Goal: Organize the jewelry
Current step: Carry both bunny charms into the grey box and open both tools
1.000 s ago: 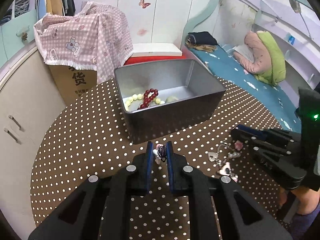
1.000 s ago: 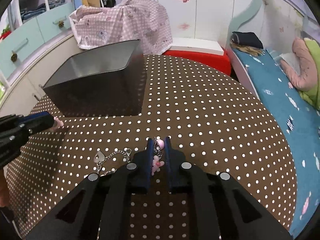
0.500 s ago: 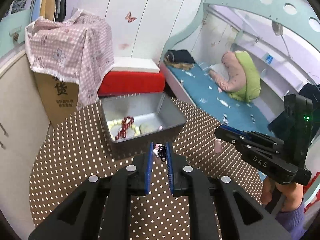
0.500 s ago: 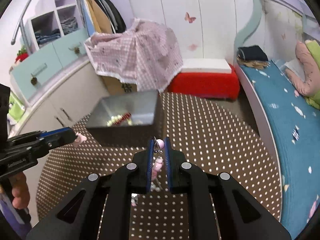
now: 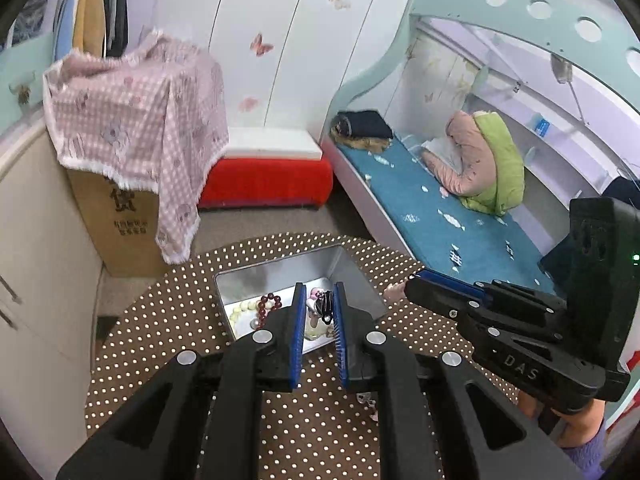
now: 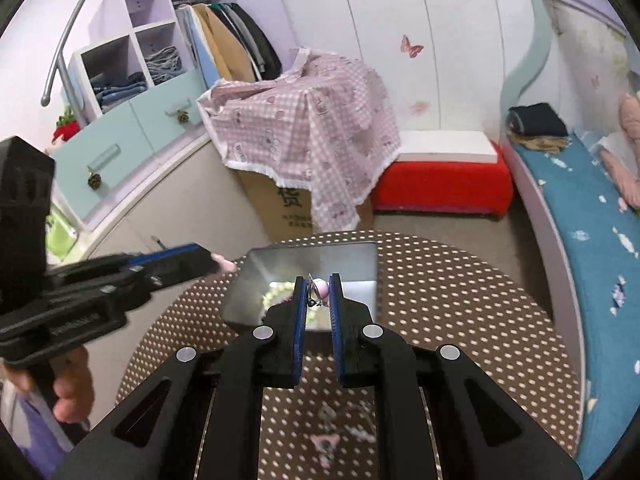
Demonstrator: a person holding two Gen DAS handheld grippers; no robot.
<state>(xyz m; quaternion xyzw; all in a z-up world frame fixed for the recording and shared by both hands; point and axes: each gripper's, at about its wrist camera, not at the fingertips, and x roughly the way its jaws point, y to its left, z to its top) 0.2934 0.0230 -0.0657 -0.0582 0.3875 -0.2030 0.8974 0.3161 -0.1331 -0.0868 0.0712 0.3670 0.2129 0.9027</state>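
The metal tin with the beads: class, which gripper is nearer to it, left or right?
Hard to separate. The left gripper and right gripper both hover above the metal tin, each pinching a small charm.

The right claw [image 6: 318, 294] pinches a pink-beaded chain [image 6: 320, 289] above the metal box [image 6: 316, 254]; the left claw [image 6: 216, 264] hovers beside it.

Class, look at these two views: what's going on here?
A person is sorting jewelry with two handheld grippers. The left gripper pinches a small dark charm, and the right gripper grips a pink charm. Both hang above the metal tin, which already holds red beads and pale beads.
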